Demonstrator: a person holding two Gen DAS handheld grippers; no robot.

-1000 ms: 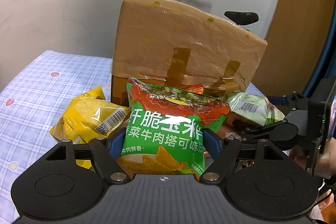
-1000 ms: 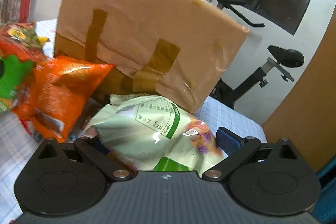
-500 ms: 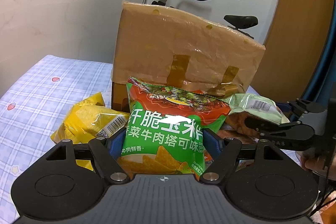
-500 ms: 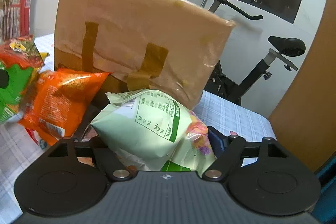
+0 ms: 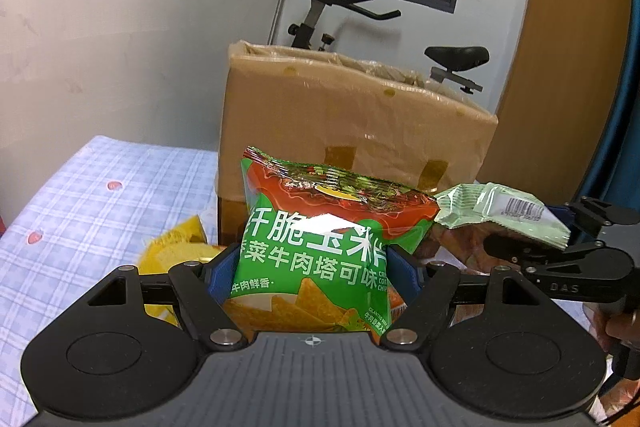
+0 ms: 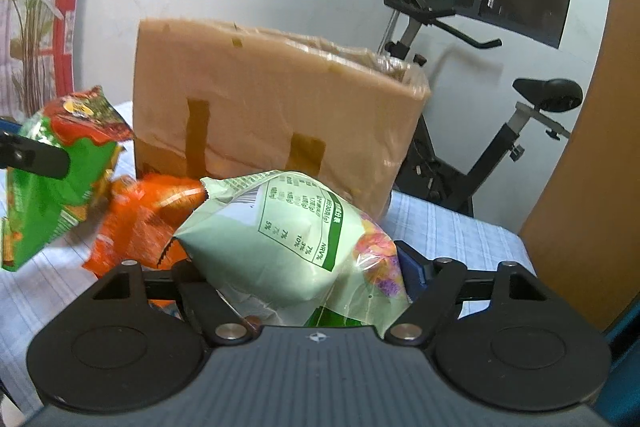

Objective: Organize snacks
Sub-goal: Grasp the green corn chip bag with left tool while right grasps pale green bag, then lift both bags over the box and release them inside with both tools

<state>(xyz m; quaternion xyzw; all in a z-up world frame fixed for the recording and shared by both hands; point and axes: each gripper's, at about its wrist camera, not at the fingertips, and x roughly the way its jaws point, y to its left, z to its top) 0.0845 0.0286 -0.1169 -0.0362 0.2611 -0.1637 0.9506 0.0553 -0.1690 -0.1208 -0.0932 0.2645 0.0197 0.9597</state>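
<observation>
Both grippers carry a snack, and the cardboard box point(image 5: 352, 131) stands straight ahead of each — that is the relation the next move turns on. The left gripper point(image 5: 310, 267) is clamped on the green corn-chip bag point(image 5: 320, 243), its blue pads pressing the bag's two sides; the bag stands upright between the fingers, its long axis running up and away from the gripper, top seal toward the box. The right gripper point(image 6: 296, 267) is closed on the pale green packet point(image 6: 280, 243), which bulges up and forward out of the fingers and tilts to the gripper's left.

From the left wrist view the box's front wall rises above the bag's top edge, and only a sliver of the open, plastic-lined rim shows. From the right wrist view the near corner of the rim sits ahead and slightly right of the packet. My judgement is that each bag must go up and forward over that rim before release. Which one is nearer the box, I cannot tell.

An orange bag point(image 6: 148, 215) lies ahead and left of the right gripper at the foot of the box; a yellow bag point(image 5: 176, 251) lies ahead and left of the left gripper on the checked cloth point(image 5: 100, 207) — both not yet collected.
</observation>
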